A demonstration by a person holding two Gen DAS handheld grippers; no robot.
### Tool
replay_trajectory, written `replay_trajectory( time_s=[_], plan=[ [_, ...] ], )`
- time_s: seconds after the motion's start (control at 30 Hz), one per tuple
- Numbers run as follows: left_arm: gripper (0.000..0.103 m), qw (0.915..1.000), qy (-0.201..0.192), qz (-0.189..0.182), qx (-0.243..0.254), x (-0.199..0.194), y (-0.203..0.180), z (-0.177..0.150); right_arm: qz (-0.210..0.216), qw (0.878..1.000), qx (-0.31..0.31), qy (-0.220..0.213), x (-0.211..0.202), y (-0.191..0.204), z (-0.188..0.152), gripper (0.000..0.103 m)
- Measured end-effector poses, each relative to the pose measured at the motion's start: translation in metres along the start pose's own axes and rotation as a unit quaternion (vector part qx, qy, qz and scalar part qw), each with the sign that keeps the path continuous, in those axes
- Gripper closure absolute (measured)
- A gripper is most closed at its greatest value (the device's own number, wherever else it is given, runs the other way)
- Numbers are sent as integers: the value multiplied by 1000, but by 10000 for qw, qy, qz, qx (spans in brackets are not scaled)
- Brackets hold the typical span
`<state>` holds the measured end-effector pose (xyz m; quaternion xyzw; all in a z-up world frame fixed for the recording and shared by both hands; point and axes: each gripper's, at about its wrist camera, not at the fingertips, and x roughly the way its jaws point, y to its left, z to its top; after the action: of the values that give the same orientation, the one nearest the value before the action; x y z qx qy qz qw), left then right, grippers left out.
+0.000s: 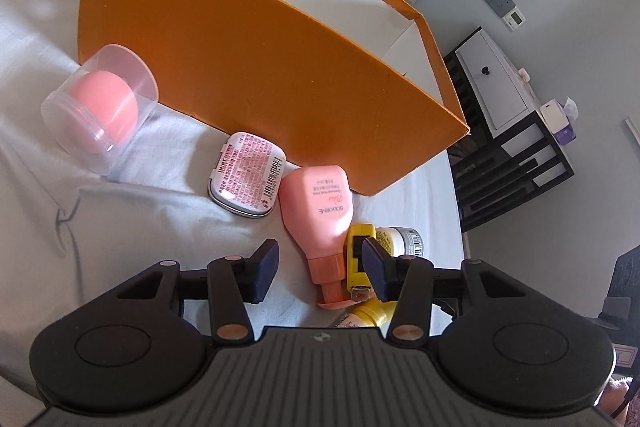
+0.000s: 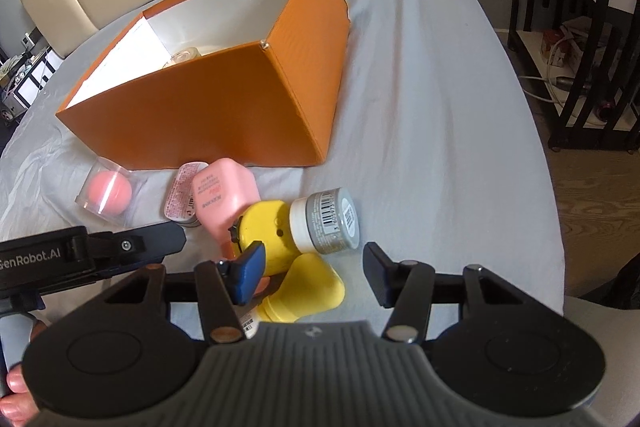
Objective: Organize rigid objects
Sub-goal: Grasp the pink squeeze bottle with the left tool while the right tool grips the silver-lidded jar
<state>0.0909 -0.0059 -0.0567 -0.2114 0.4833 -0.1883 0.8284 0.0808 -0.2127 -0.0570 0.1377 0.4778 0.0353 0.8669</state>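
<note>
The orange box (image 2: pixel 224 107) sits open on the white sheet (image 2: pixel 420 107), far from both grippers. Through its open top, in the right wrist view, one pale round thing, perhaps a jar (image 2: pixel 184 58), shows against the white lining; what else lies inside is hidden by the near wall. So the sorting looks barely begun: one piece in, the rest still out.

What is left lies in a cluster on the sheet, just near of the box. From left to right in the right wrist view: a clear tub (image 2: pixel 107 195) on its side with a pink ball inside, a flat tin (image 2: pixel 182 201) with a printed label, a pink bottle (image 2: pixel 224 203) lying down, a yellow tape measure (image 2: pixel 266 235), a grey-lidded jar (image 2: pixel 328 223) on its side, and nearest of all a yellow bottle (image 2: pixel 312 287). The pink bottle, tape, jar and yellow bottle touch or overlap; the tub is apart, at the left.

The left gripper (image 1: pixel 320 265) hangs low over the pink bottle's neck, its jaws spread wide with the neck and cap between them, gripping nothing. The right gripper (image 2: pixel 312 269) is also spread wide and empty, above the yellow bottle and tape.

My guess is the pink bottle goes next, then five more pieces
</note>
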Motion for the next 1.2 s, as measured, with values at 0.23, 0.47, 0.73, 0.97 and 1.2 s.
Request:
replay_trajectory(
  time_s=[0.23, 0.47, 0.73, 0.97, 1.2],
  plan=[
    [41, 9999, 134, -19, -57, 18, -9, -2, 44, 10000, 3, 16, 7, -3, 3, 49],
    [37, 9994, 141, 176, -279, 35, -12, 6, 43, 9999, -121, -21, 18, -1, 10, 54],
    [38, 9966, 84, 803, -161, 53, -22, 17, 82, 9999, -133, 7, 26, -4, 16, 64],
    [48, 9958, 154, 904, 1, 59, -25, 18, 46, 9997, -250, -29, 27, -3, 20, 66],
    [49, 9962, -97, 846, 198, 33, -30, 14, 104, 9993, -298, -215, 10, -1, 21, 67]
  ],
)
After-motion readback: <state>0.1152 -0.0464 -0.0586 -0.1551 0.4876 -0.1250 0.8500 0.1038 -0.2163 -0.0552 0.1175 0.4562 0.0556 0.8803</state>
